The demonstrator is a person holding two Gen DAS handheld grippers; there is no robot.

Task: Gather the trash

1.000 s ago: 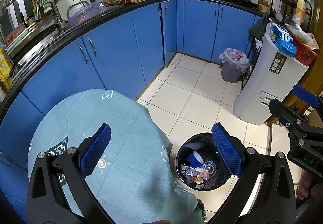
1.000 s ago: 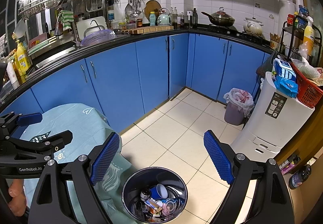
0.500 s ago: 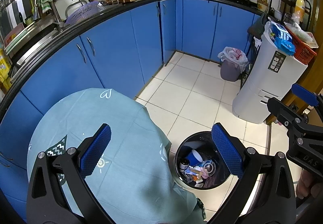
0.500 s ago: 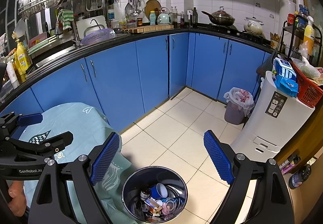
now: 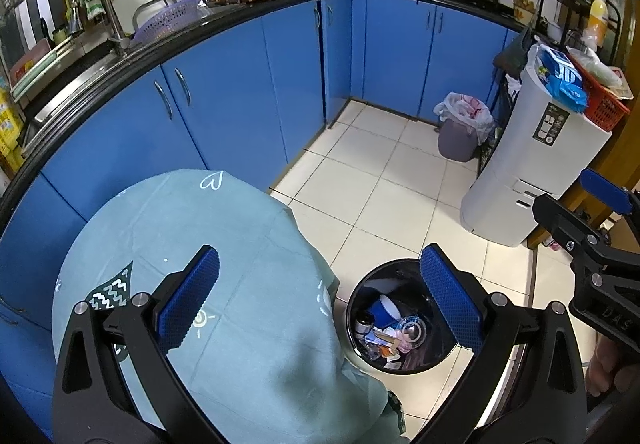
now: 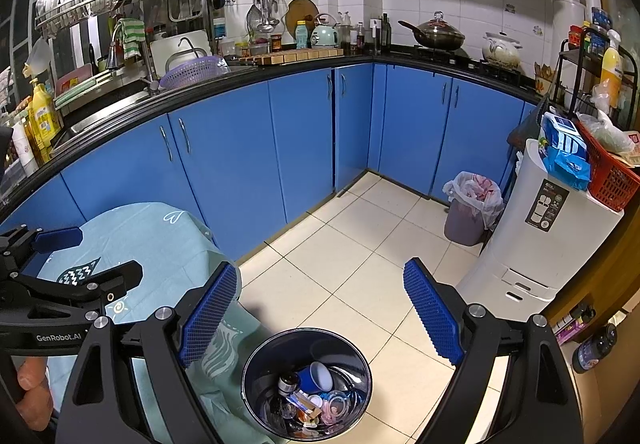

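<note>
Worktop (image 5: 168, 244) under a pale teal cloth fills the left of our view, round, with white doodles on it and nothing else lying on the part we see. Our left gripper (image 5: 320, 296) hangs above its right edge, fingers (image 5: 188, 296) spread wide with nothing between them. Just right of the cloth's hanging edge stands the black bin (image 6: 256, 360) on the tiled floor (image 6: 360, 256), close against the worktop. Inside it we see the trash (image 6: 316, 400): a blue cup (image 6: 318, 376) lying on its side, a small dark can, clear plastic lids and scraps of wrapper, all heaped at the bottom. Our right gripper (image 6: 324, 320) points down over the bin, fingers (image 6: 432, 312) likewise wide apart and empty, one above the cloth's edge and the other above bare tile. Further right, by the blue cabinets (image 6: 240, 148), sits a grey bin with a white bag (image 6: 472, 200), and beside it a tall white appliance (image 6: 548, 228) with a red basket (image 6: 608, 172) on top.
</note>
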